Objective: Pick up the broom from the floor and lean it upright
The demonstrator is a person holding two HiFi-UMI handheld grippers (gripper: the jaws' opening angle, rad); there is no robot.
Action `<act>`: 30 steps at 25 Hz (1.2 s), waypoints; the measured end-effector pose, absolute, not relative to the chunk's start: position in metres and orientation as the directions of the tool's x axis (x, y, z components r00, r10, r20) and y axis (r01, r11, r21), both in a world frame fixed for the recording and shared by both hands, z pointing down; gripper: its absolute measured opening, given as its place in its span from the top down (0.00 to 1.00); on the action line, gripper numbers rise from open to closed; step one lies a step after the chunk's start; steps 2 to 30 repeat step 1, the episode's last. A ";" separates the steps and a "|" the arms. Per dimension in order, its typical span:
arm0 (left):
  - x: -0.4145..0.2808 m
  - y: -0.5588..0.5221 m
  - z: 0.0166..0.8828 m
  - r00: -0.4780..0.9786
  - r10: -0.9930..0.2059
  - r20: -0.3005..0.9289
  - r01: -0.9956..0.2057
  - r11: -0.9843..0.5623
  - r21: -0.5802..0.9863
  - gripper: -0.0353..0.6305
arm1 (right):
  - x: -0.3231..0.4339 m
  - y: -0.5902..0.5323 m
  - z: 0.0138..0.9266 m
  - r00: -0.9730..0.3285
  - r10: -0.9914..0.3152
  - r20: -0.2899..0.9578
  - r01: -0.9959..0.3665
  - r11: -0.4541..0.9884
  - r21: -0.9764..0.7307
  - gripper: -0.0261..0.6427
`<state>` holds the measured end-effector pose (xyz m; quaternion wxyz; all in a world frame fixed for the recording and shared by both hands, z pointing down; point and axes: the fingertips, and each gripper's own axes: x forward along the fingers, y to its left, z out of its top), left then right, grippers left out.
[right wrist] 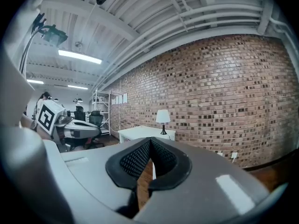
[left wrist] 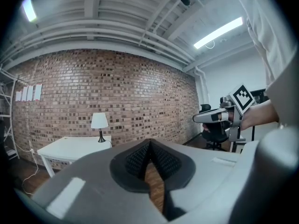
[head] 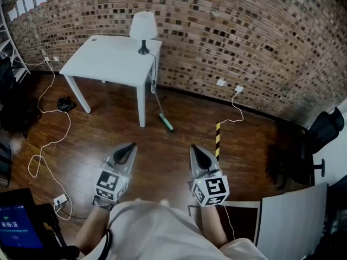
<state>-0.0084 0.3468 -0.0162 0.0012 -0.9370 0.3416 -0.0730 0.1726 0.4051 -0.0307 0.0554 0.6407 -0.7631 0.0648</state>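
A white table [head: 111, 64] stands against the brick wall [head: 244, 31], with a white-shaded lamp [head: 143, 30] upright on its rear corner. On the wooden floor [head: 162, 140], a white cable [head: 70, 126] loops left of the table towards a power strip [head: 60, 201]. A small black object [head: 66, 104] lies near a table leg. A yellow-and-black striped strip [head: 218, 140] lies below a wall socket [head: 220, 82]. A black office chair [head: 295, 161] stands at right. Paper sheets [head: 27, 1] hang on the wall at upper left.
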 end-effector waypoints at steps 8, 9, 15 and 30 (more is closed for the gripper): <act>-0.007 0.346 -0.017 0.757 -0.639 0.136 -0.639 -0.767 -0.052 0.95 | 0.173 0.405 -0.031 -0.173 -0.970 0.169 -0.985 0.170 -0.028 0.94; -0.007 0.346 -0.017 0.757 -0.639 0.136 -0.639 -0.767 -0.052 0.95 | 0.173 0.405 -0.031 -0.173 -0.970 0.169 -0.985 0.170 -0.028 0.94; -0.007 0.346 -0.017 0.757 -0.639 0.136 -0.639 -0.767 -0.052 0.95 | 0.173 0.405 -0.031 -0.173 -0.970 0.169 -0.985 0.170 -0.028 0.94; -0.007 0.346 -0.017 0.757 -0.639 0.136 -0.639 -0.767 -0.052 0.95 | 0.173 0.405 -0.031 -0.173 -0.970 0.169 -0.985 0.170 -0.028 0.94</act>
